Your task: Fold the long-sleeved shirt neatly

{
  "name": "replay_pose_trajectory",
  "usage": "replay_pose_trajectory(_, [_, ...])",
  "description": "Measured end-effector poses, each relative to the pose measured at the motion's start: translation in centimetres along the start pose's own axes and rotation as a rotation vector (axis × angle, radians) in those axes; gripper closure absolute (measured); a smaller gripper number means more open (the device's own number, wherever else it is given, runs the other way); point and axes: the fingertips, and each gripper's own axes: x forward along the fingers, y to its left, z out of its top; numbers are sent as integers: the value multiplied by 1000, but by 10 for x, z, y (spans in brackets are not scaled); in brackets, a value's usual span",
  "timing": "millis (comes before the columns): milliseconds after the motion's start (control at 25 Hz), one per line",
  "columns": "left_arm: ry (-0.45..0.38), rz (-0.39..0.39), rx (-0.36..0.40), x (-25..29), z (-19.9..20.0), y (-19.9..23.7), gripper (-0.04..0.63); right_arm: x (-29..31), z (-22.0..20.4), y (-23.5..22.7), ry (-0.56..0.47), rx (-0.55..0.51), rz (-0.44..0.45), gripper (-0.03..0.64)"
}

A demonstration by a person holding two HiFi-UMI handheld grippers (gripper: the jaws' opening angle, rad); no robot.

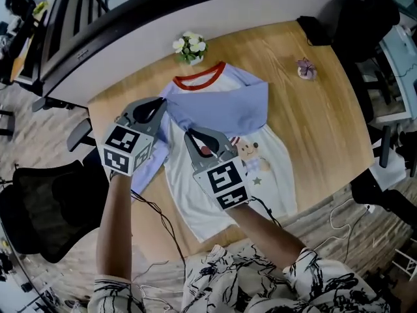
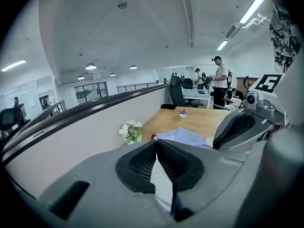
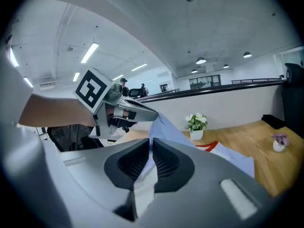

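The long-sleeved shirt (image 1: 225,197) lies face up on the wooden table (image 1: 319,129). It has a white body, lavender sleeves and a red collar (image 1: 199,77). One sleeve (image 1: 228,103) is folded across the chest. My left gripper (image 1: 160,107) is shut on fabric near the shirt's left shoulder, and the other lavender sleeve (image 1: 148,168) hangs below it. My right gripper (image 1: 195,135) is shut on the shirt's left side. White and lavender cloth is pinched between the pads of the left gripper (image 2: 157,145) and of the right gripper (image 3: 151,144).
A small pot of white flowers (image 1: 189,47) stands at the table's back edge beyond the collar. A little purple plant (image 1: 306,69) sits to the back right. A black chair (image 1: 45,207) stands left of the table. Cables (image 1: 163,220) trail over the near edge.
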Motion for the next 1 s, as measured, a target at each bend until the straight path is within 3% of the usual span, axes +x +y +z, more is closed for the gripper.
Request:
replay_pose_trajectory(520, [165,-74,5,50,-141,57,581,116,-101,27,220,4,-52,580])
replay_pose_trajectory(880, [241,-82,-19,62,-196,67,578,145,-141,35,311,30,-60,571])
replay_pose_trajectory(920, [253,-79,-30,63,-201,68,555,147,-144,36,317,47,-49,557])
replay_pose_trajectory(1000, [266,-70,-46,60,-206,69,411,149,-146,41,319,85,-16,465])
